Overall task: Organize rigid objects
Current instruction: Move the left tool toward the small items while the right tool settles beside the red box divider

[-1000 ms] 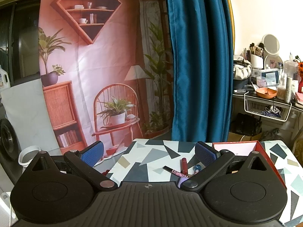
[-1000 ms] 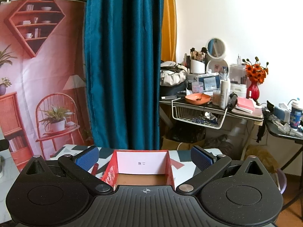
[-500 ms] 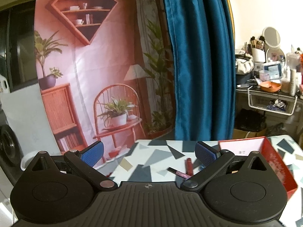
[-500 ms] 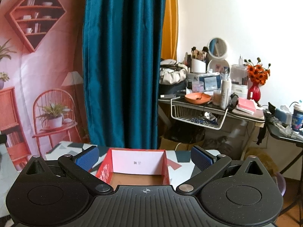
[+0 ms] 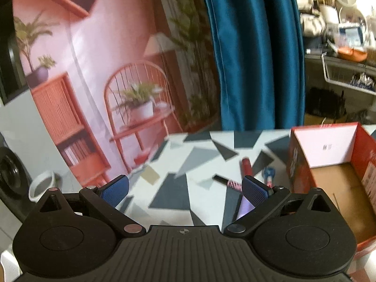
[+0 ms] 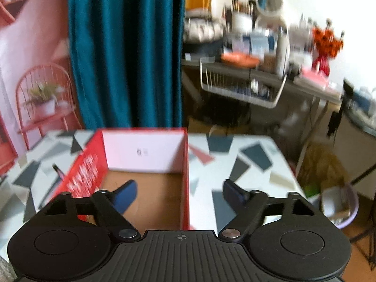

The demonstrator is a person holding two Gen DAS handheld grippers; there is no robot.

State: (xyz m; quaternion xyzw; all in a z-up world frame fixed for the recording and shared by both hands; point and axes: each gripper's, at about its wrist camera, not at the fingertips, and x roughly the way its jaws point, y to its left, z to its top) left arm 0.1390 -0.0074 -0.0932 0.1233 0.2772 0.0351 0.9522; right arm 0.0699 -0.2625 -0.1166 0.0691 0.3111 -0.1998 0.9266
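An open red cardboard box [image 5: 299, 164] with a bare brown floor stands on the patterned table [image 5: 169, 195], to the right of my left gripper [image 5: 185, 190], which is open and holds nothing. Just left of the box lie a red tube [image 5: 245, 165], a black-and-pink striped pen [image 5: 226, 182], a small blue item [image 5: 269, 174] and a lilac object [image 5: 245, 208], partly hidden by my right finger. My right gripper [image 6: 178, 195] hovers over the box [image 6: 84, 171]; its jaws are closing, with the box's right wall [image 6: 185, 176] between them but untouched.
A teal curtain [image 6: 127, 51] and a printed pink backdrop [image 5: 105, 58] hang behind the table. A cluttered side table with a wire basket [image 6: 242, 87] stands at the right. The tabletop's right edge [image 6: 284, 162] drops to a lilac bin [image 6: 340, 209].
Both grippers have dropped and moved in towards the table, so the box and small items loom larger. The right jaws have narrowed and now straddle the box's right wall.
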